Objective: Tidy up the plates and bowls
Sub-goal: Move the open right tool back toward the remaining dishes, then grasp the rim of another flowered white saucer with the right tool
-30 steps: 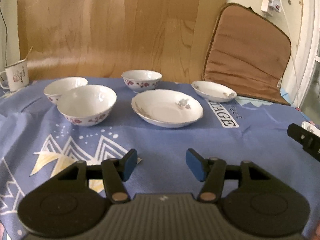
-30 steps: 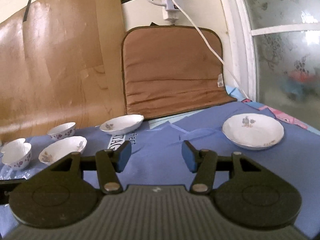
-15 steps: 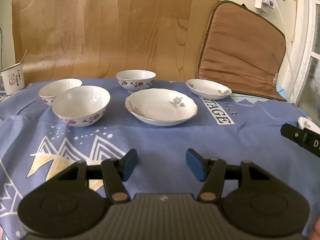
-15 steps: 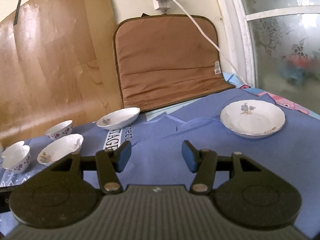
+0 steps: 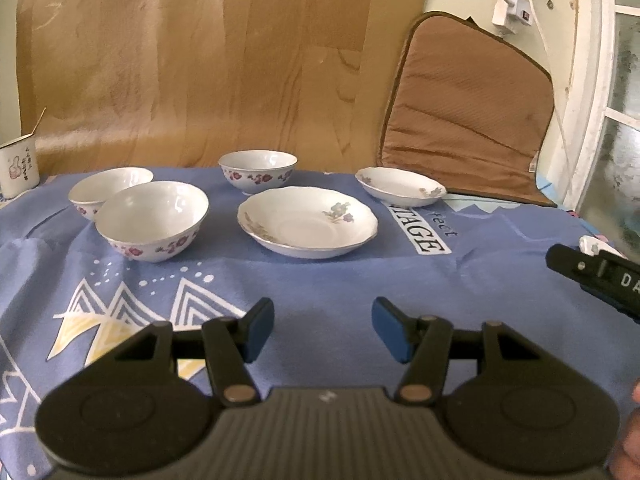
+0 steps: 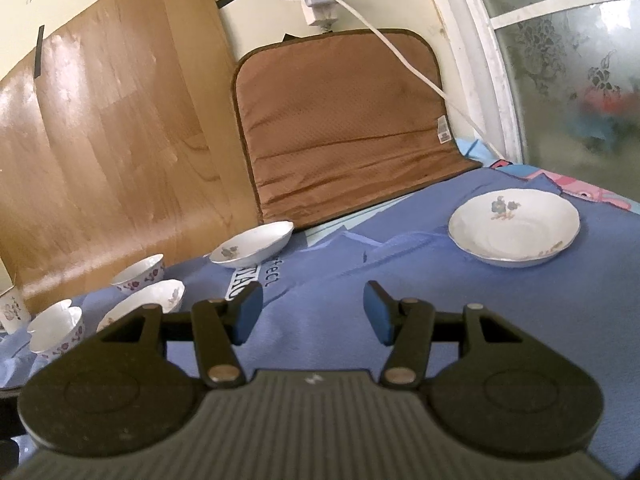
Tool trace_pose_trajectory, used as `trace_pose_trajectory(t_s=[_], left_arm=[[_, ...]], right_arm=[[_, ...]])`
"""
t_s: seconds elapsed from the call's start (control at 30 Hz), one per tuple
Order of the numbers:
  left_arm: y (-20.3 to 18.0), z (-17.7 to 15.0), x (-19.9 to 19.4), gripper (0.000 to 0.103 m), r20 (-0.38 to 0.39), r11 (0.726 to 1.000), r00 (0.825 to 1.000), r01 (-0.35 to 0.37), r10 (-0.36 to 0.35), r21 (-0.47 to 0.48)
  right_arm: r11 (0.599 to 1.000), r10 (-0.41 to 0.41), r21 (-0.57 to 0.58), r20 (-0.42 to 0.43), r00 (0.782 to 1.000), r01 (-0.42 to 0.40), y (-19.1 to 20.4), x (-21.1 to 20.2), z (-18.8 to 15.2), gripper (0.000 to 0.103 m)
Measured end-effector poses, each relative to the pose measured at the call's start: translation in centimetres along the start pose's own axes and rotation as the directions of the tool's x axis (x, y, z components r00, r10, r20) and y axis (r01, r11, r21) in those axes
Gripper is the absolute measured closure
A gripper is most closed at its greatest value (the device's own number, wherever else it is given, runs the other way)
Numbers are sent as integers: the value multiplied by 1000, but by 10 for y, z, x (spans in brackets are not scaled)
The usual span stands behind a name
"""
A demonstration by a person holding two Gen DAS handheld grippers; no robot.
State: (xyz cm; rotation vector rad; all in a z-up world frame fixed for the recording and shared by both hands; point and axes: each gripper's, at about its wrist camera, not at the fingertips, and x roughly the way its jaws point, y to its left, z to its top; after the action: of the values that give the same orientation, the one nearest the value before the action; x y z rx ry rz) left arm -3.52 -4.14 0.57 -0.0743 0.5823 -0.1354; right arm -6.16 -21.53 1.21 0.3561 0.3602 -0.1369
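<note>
Both grippers are hovering low over the blue cloth [image 5: 320, 276] covering the bench, w/ nothing btwn their blue pads: the left gripper [image 5: 323, 330] is holding its fingers spread apart and empty, and the right gripper [image 6: 312, 316] is doing the same. The crockery is sitting scattered, nothing stacked yet: a big floral bowl [image 5: 153, 220] is standing at front left w/ a second bowl [image 5: 109, 191] just behind it, touching or nearly so; a third bowl [image 5: 258, 171] is sitting further back; a wide plate [image 5: 307, 222] is lying mid-bench, a small plate [image 5: 402, 191] beyond it by the brown cushion [image 5: 468, 120], and another plate [image 6: 514, 227] is sitting well apart on the right. All look like glazed porcelain, so probably stiff, slick, fairly heavy for the size and chipping easily if knocked rim to rim. Best hold is prob. a pinch across a rim, one pad inside and one outside; the plates are lying flat, so getting a finger under the edge is looking harder, and the soft cloth may be bunching up. Around them: an enamel mug [image 5: 18, 170] is standing at far left, clear of the work; a white cable [image 6: 400, 52] is hanging over the cushion. The closely set front bowls are crowding each other's rims.
</note>
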Motion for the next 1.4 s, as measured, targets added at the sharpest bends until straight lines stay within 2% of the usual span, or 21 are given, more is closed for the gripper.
trace_pose_trajectory(t_s=[0.23, 0.37, 0.5, 0.67, 0.77, 0.83, 0.9, 1.07, 1.2, 1.3, 1.37, 1.4], left_arm=[[4, 0, -1, 46, -2, 999, 1000, 28, -28, -27], [13, 4, 3, 44, -34, 996, 999, 24, -27, -81], [27, 19, 11, 44, -67, 988, 997, 36, -47, -150], [42, 47, 36, 45, -102, 973, 992, 47, -71, -228], [51, 54, 52, 45, -122, 957, 990, 35, -73, -288], [56, 54, 58, 46, -129, 946, 989, 30, -75, -323], [59, 56, 63, 46, -119, 942, 991, 21, -64, -336], [65, 56, 75, 43, -73, 927, 997, 3, -33, -375], [62, 54, 79, 44, -44, 936, 999, -7, -9, -351], [62, 53, 78, 44, -38, 938, 999, -3, -11, -347], [65, 53, 77, 44, -35, 934, 999, 8, -22, -356], [66, 53, 76, 44, -34, 934, 999, 12, -26, -358]], right_arm=[[1000, 24, -1, -8, 1000, -24, 0, 1, 0, 45], [999, 37, -16, -36, 999, -38, 2, 3, 0, 45], [991, 74, -106, -83, 994, -83, 16, 5, 5, 53], [960, 159, -219, -78, 984, -172, 49, 15, 36, 53], [956, 210, -176, -142, 967, -234, 62, 43, 52, 58], [959, 216, -141, -192, 957, -245, 68, 65, 54, 67], [963, 226, -93, -241, 944, -254, 71, 87, 53, 71], [966, 245, -6, -288, 926, -258, 79, 118, 38, 73], [965, 243, -9, -335, 911, -261, 89, 134, 26, 73], [963, 252, 7, -387, 887, -270, 89, 146, 16, 82], [955, 278, 12, -390, 878, -297, 89, 145, 17, 92], [955, 276, 5, -387, 880, -298, 89, 143, 17, 92]])
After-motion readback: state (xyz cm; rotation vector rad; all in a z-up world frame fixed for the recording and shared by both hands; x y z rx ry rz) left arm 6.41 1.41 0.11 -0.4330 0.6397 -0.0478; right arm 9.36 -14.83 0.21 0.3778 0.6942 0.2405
